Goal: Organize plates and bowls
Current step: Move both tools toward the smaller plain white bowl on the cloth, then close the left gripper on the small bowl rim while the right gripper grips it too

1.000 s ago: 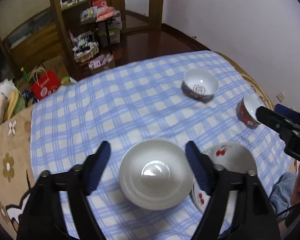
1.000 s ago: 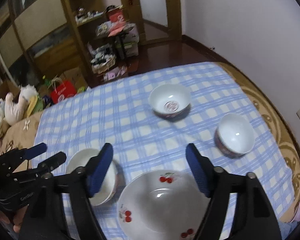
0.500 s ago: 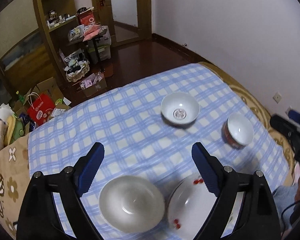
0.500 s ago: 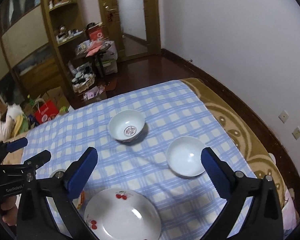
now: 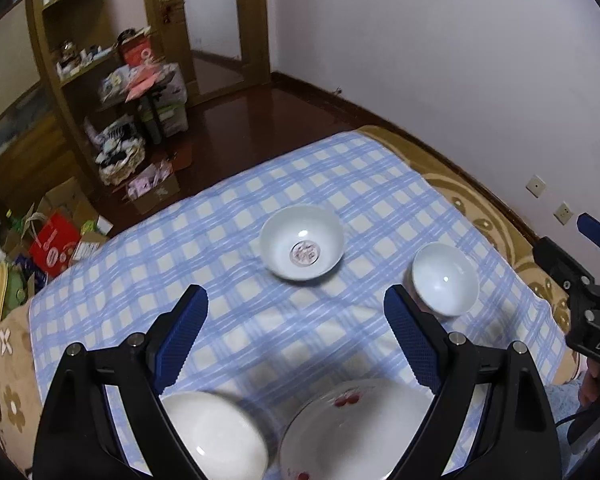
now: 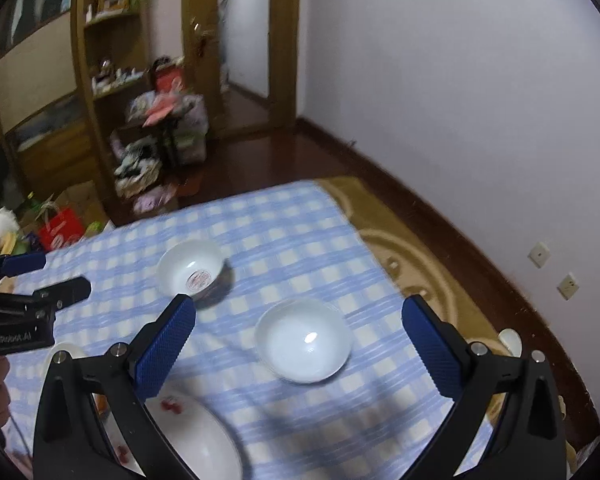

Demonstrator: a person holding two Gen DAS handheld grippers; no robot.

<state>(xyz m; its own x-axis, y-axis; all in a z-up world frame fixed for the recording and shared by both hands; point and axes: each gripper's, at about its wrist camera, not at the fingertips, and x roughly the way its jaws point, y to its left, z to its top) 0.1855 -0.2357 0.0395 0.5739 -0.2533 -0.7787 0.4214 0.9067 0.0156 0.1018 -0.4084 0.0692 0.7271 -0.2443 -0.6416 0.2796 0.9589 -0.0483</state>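
Note:
Both grippers hang above a table with a blue checked cloth [image 5: 332, 172]. My left gripper [image 5: 295, 320] is open and empty. Below it lie a plain white bowl [image 5: 215, 436] and a cherry-printed plate [image 5: 352, 428]. Farther off stand a bowl with a red mark inside [image 5: 302, 248] and a smaller white-lined bowl [image 5: 446, 278]. My right gripper [image 6: 300, 320] is open wide and empty, hovering over that smaller bowl [image 6: 304, 346]. The red-marked bowl [image 6: 191, 270] is to its left and the cherry plate [image 6: 191, 440] near its left finger.
A brown patterned cover [image 6: 420, 272] shows past the cloth's right edge, close to the white wall with sockets [image 6: 538, 254]. Wooden shelves [image 5: 71, 60], boxes and a red bag [image 5: 53, 246] crowd the floor beyond the far left of the table.
Both grippers have drawn back and risen from the white bowl and the cherry plate. Their jaws stand wider. The two far bowls have come towards the middle of both views.

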